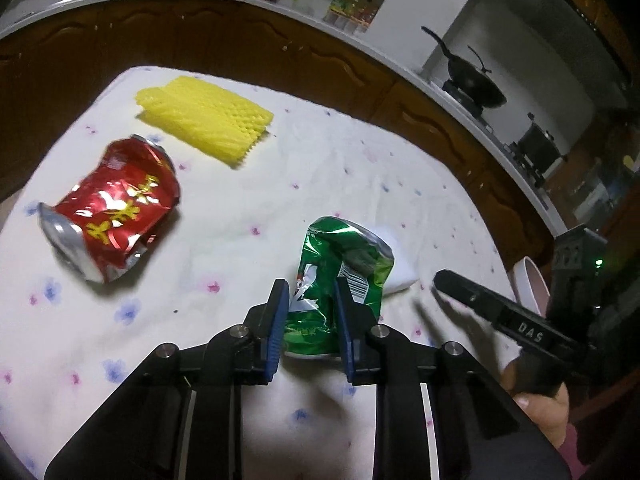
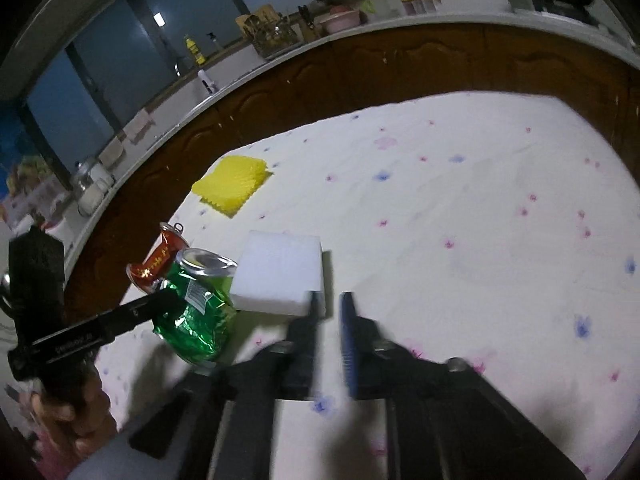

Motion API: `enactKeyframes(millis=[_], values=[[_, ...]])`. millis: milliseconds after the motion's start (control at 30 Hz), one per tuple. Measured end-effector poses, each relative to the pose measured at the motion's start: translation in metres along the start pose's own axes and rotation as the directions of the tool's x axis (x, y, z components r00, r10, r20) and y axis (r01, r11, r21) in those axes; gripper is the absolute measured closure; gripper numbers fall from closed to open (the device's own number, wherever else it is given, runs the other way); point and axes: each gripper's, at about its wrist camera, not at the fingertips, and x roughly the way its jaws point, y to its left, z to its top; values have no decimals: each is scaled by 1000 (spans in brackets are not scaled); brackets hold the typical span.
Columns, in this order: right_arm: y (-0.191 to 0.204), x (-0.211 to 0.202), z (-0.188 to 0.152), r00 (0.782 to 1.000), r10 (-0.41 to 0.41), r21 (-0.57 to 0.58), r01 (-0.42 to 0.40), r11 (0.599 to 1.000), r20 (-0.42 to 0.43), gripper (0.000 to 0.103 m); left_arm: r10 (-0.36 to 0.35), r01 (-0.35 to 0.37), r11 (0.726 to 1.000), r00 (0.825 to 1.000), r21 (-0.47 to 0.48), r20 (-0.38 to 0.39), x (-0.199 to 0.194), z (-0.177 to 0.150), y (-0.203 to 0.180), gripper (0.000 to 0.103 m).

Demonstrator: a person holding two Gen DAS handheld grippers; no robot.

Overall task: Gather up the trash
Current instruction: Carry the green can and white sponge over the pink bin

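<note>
My left gripper (image 1: 311, 290) is shut on a crushed green can (image 1: 344, 276), its blue pads pressed against the can's sides on the flowered cloth (image 1: 240, 216). The can also shows in the right wrist view (image 2: 196, 308), with the left gripper's finger across it. A crushed red can (image 1: 112, 204) lies to the left, also seen in the right wrist view (image 2: 158, 264). A yellow foam net (image 1: 204, 120) lies at the back, and shows in the right wrist view (image 2: 230, 184). A white foam block (image 2: 280, 276) sits behind the green can. My right gripper (image 2: 330, 300) is empty, jaws slightly apart, beside the block.
A pink-rimmed container (image 1: 530, 284) stands at the table's right edge behind the right gripper (image 1: 480, 300). Brown cabinets (image 1: 240, 40) and a counter with a black wok (image 1: 476, 84) run along the back. The cloth (image 2: 480, 208) stretches out to the right.
</note>
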Motion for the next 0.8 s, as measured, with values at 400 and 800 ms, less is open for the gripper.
enactKeyframes(millis=[400, 800], values=[[52, 46, 6, 998, -28, -129, 19, 991, -64, 33, 9, -3, 998, 997, -66, 82, -43, -1, 27, 85], [47, 21, 0, 995, -95, -158, 96, 983, 13, 41, -39, 42, 998, 995, -39, 89, -44, -2, 9, 85]])
